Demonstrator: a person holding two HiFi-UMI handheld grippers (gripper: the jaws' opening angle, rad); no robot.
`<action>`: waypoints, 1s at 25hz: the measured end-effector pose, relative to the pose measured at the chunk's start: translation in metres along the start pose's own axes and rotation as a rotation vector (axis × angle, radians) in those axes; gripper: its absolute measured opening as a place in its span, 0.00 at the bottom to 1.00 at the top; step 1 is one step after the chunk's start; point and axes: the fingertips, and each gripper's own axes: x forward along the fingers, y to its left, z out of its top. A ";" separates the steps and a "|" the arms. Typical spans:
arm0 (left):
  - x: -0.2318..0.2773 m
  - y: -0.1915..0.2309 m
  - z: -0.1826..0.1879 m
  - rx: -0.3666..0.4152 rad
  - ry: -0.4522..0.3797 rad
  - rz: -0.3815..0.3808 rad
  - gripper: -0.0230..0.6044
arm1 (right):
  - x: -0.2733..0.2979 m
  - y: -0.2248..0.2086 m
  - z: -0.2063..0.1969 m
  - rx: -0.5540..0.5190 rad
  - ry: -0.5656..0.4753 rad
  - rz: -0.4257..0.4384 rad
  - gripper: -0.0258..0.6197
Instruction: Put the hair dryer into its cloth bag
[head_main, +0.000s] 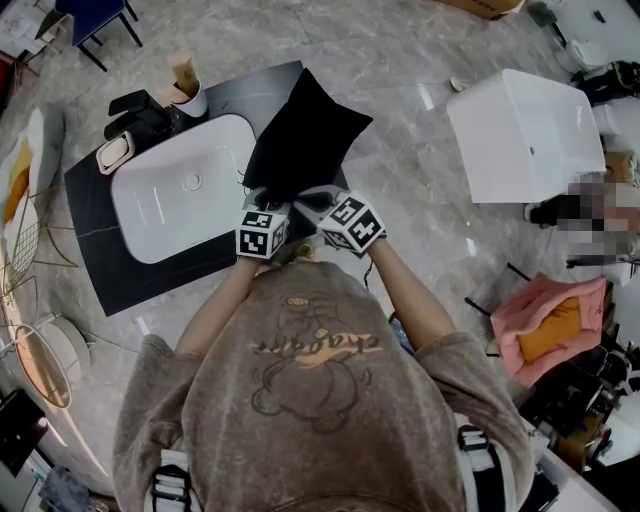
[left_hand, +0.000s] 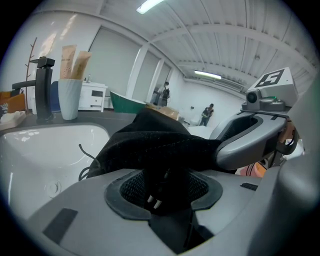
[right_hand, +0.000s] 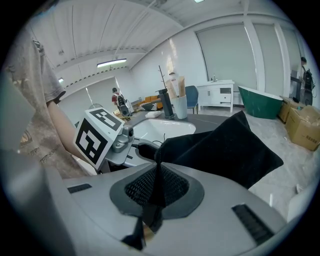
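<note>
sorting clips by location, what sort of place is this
Probably a bathroom-fittings showroom in a large hall: a white basin set in a dark counter with a black faucet, a green freestanding bathtub, and a high ribbed ceiling with strip lights.

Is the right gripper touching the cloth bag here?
Touching. In the right gripper view, the right gripper is closed on a fold of the black cloth bag, with the fabric pinched between its pads.
</note>
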 end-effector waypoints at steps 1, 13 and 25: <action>0.000 0.000 -0.001 -0.001 0.002 0.003 0.33 | 0.000 0.000 0.000 0.001 0.000 -0.001 0.07; -0.013 0.001 -0.007 0.007 0.018 -0.016 0.34 | 0.000 -0.001 -0.001 0.002 -0.003 -0.005 0.07; -0.082 0.046 -0.025 -0.096 -0.027 0.127 0.34 | 0.013 0.010 -0.018 -0.045 0.044 0.018 0.07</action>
